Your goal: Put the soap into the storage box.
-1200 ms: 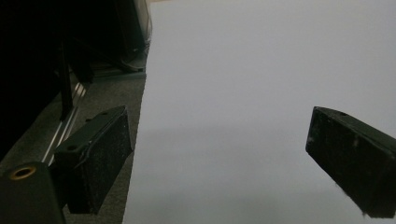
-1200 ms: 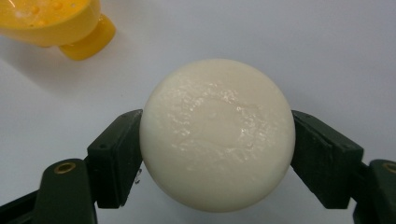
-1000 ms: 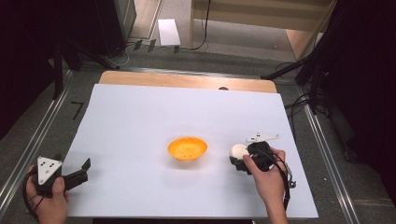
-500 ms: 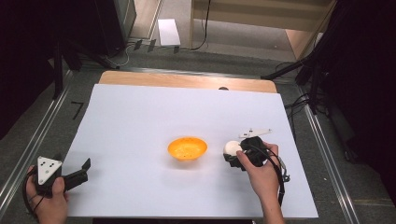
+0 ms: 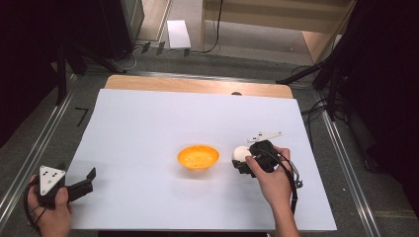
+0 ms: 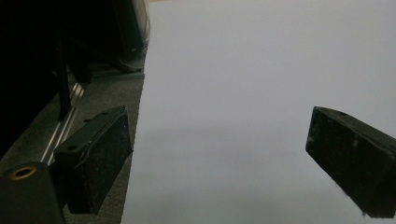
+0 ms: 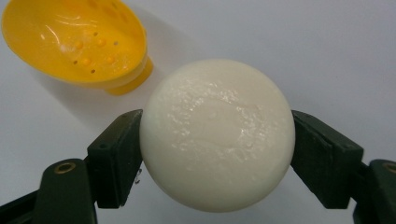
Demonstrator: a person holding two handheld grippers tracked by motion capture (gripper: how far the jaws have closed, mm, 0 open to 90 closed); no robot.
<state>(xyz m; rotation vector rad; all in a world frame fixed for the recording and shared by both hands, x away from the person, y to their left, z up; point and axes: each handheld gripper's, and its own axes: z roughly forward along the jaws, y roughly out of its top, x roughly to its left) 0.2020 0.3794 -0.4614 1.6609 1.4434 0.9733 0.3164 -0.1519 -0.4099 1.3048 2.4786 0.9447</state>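
Observation:
A white ball sits clamped between both black jaws of my right gripper. In the high view this ball hangs just right of an orange bowl on the white sheet, with my right gripper shut on it. The yellow-orange bowl with small holes in its bottom lies up and left of the ball in the right gripper view. My left gripper rests at the sheet's front left corner, held by a hand. Its jaws stand wide apart over bare sheet, so the left gripper is open and holds nothing.
The white sheet covers most of the table, with a wooden strip along its far edge. Metal rails run down both sides. Grey floor, cables and dark stands lie beyond the far edge.
My right gripper has carried the white ball leftward, closer to the orange bowl. The left gripper has stayed in place.

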